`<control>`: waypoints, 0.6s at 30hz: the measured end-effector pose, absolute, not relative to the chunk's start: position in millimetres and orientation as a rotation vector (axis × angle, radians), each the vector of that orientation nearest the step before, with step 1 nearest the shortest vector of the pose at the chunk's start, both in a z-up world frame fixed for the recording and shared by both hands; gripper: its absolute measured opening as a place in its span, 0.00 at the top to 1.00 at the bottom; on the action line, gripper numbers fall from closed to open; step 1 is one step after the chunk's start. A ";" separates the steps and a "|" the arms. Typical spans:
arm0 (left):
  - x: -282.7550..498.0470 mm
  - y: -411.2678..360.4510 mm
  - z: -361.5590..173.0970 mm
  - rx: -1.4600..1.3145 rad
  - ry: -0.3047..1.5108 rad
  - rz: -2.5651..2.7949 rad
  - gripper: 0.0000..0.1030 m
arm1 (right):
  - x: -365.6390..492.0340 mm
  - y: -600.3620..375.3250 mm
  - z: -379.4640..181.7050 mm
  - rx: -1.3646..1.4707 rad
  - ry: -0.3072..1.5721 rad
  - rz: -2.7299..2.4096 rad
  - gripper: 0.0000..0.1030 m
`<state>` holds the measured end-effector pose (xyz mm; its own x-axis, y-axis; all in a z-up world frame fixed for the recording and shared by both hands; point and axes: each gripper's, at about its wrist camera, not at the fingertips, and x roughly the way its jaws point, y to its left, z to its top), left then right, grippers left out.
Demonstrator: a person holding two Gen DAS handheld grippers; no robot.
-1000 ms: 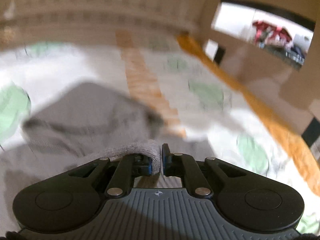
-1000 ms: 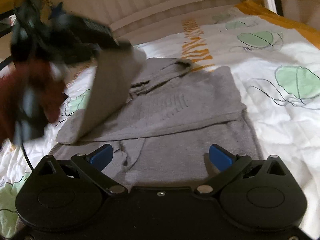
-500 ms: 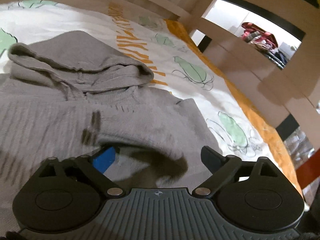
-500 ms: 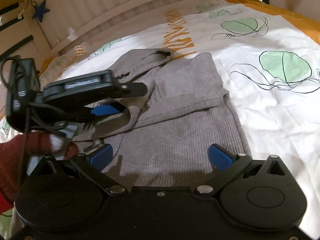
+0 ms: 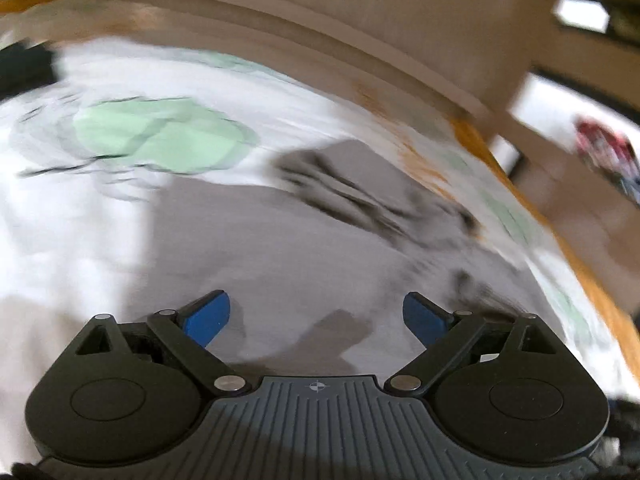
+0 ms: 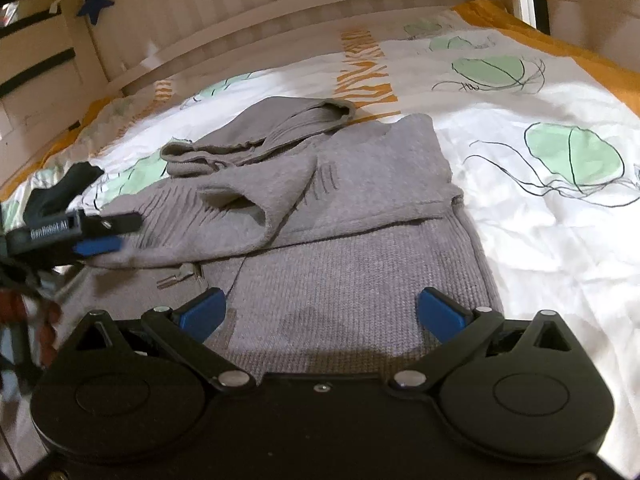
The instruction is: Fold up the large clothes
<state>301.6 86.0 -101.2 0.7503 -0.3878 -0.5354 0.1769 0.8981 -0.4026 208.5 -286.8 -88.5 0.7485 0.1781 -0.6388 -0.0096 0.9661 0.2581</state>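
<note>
Grey knit fills our view: the hoodie [image 6: 340,216] lies flat on the bed [image 6: 540,220], hood up toward the headboard [image 6: 280,12]. Far left in the right wrist view, we see our left tool [image 6: 100,240] hanging over the hoodie's left edge, its blue pads spread wide and nothing between them. Its own camera is smeared with blur, but those pads clearly stand apart over grey cloth. Moving across, one sleeve [image 6: 248,204] is laid over the chest, cuff open toward us, with the zipper pull [image 6: 176,278] peeking out just below it. Nearest us, our right tool [image 6: 320,312] hovers above the hem, jaws open and empty. On the right, the other sleeve looks tucked in already, leaving a straight side edge.

The risks from here, as we judge them: if we pinch only the top layer at the hem, the fold drags unevenly; a quick lift could flip that loose sleeve out again; and the soft duvet could bunch up with the knit.
</note>
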 end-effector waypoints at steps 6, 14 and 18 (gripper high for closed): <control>298.7 97.4 -112.5 -0.394 0.613 -0.361 0.09 | 209.0 -276.2 -80.0 0.181 0.695 0.090 0.00; 287.7 88.6 -118.5 -0.263 0.601 -0.326 0.09 | 245.4 -233.2 -53.4 -0.053 0.635 0.127 0.01; 286.3 79.7 -118.8 -0.198 0.605 -0.307 0.08 | 284.4 -212.2 -61.1 -0.144 0.674 0.138 0.01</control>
<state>286.3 79.7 -118.8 0.7792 -0.3392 -0.5271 0.2240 0.9361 -0.2712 284.4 -212.2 -61.1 0.7730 0.0805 -0.6293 -0.1734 0.9809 -0.0876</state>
